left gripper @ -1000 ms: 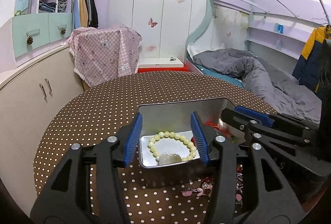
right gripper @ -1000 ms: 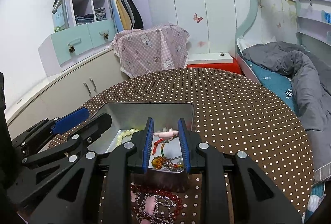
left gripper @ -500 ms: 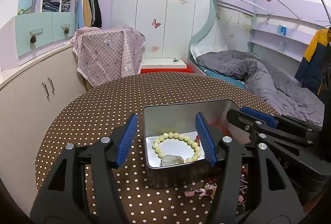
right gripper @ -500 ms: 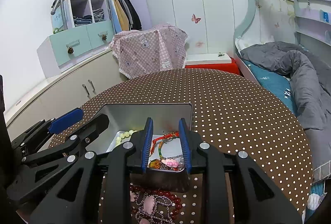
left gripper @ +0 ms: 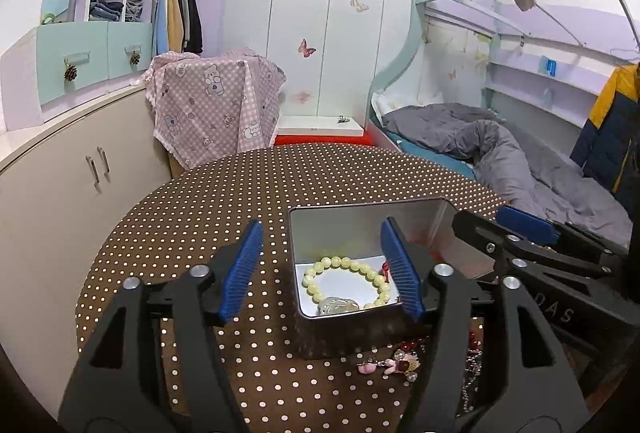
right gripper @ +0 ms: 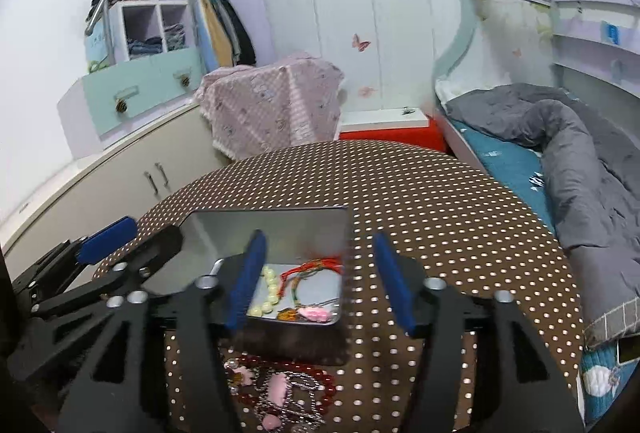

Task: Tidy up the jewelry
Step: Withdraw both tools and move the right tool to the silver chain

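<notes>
Both grippers gape over the tin (right gripper: 264,233) — loose jewelry (right gripper: 288,389) before it.

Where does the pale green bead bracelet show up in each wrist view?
Left wrist: pale green bead bracelet lies lower centre, inside the metal tin.
Right wrist: bracelet lower centre-left, partly hidden behind a blue finger pad.
Shared landmark: the tin.
</notes>
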